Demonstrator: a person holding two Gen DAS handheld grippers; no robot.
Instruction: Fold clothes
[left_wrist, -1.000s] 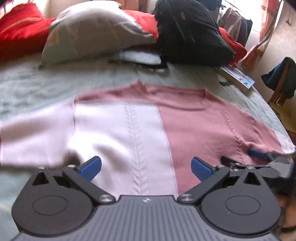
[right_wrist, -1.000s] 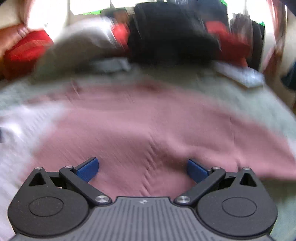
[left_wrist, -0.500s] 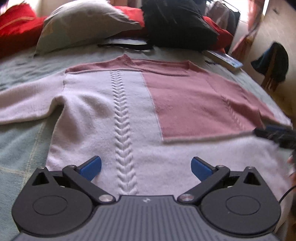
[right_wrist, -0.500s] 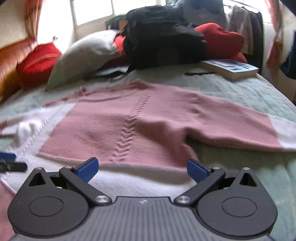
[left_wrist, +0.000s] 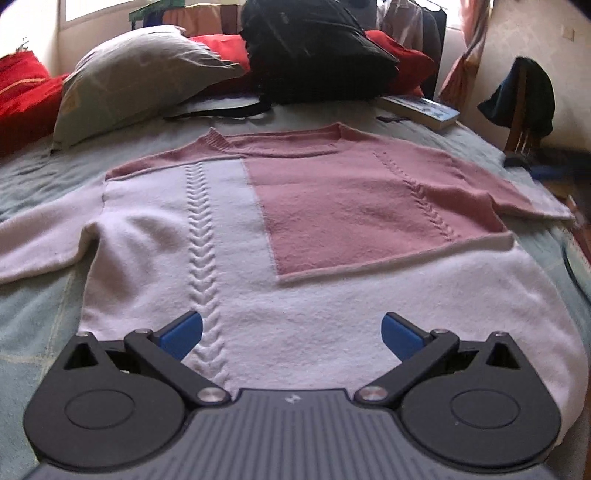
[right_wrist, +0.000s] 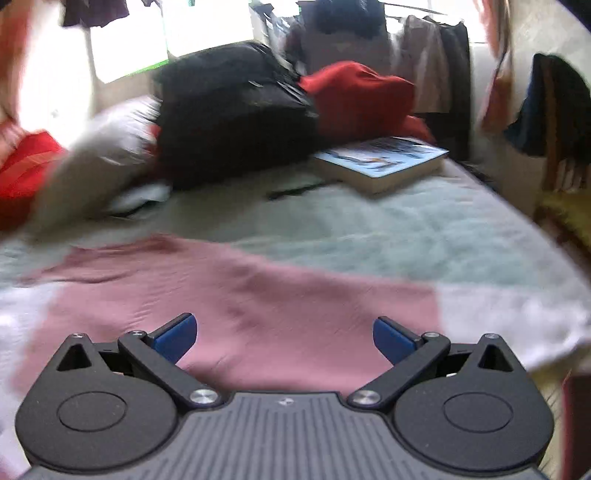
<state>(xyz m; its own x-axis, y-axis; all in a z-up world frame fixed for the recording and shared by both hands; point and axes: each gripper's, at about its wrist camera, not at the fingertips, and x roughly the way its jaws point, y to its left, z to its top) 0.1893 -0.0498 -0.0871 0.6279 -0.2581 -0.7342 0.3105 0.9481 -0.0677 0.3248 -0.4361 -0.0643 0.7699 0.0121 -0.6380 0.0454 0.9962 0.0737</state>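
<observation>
A pink and pale lilac knitted sweater (left_wrist: 295, 229) lies flat on the bed, neckline far from me, both sleeves spread out to the sides. My left gripper (left_wrist: 291, 332) hovers open over the sweater's pale bottom hem, with nothing between its blue pads. In the right wrist view the sweater's pink right sleeve (right_wrist: 258, 306) with its pale cuff (right_wrist: 509, 317) stretches across the bedspread. My right gripper (right_wrist: 284, 334) is open just above that sleeve and holds nothing. The right wrist view is blurred by motion.
A grey pillow (left_wrist: 140, 88), red cushions (left_wrist: 22, 96) and a black backpack (left_wrist: 314, 51) crowd the head of the bed. A book (right_wrist: 384, 162) lies at the far right. A chair with dark clothing (left_wrist: 524, 99) stands beside the right edge of the pale green bedspread (right_wrist: 369, 229).
Both grippers have pulled back from the sweater's body. The right gripper has swung right and now looks over the right sleeve; the left now sits over the bottom hem.
</observation>
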